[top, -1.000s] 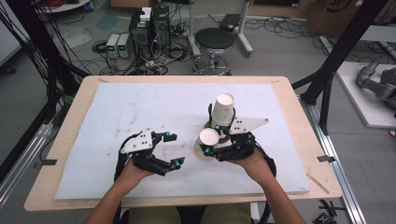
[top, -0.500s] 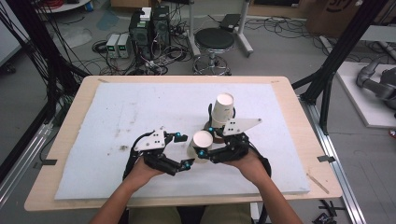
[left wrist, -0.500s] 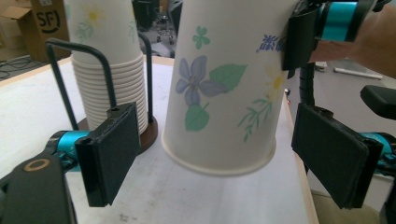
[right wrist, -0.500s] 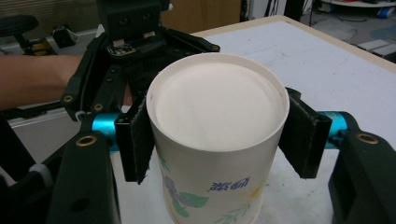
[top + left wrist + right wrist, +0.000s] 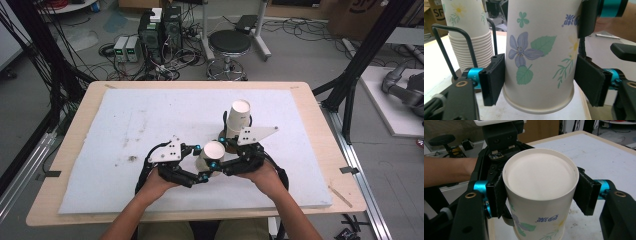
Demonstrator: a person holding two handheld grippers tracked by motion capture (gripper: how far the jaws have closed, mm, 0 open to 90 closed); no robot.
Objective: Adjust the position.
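**Q:** Where are your hands, and how do they sit?

**A:** Both forearms come in over the near edge of the table (image 5: 320,107). Hands low over the white mat (image 5: 150,117), knuckles up, the two grippers turned inward, nose to nose near the middle, closer to the near edge.

**Q:** And the cup?

**A:** One flowered paper cup (image 5: 212,152), upside down, base up, between the two grippers and clear of the mat. Just behind it, the stack of cups (image 5: 238,116) stands in its wire holder (image 5: 466,42).

**Q:** State of the jaws?

**A:** My right gripper (image 5: 220,162) is clamped on the cup near its base, pads either side. My left gripper (image 5: 201,162) has just been closing around the cup near its rim: left pad (image 5: 492,78) touching the wall, the other just beside it, so not yet gripping.
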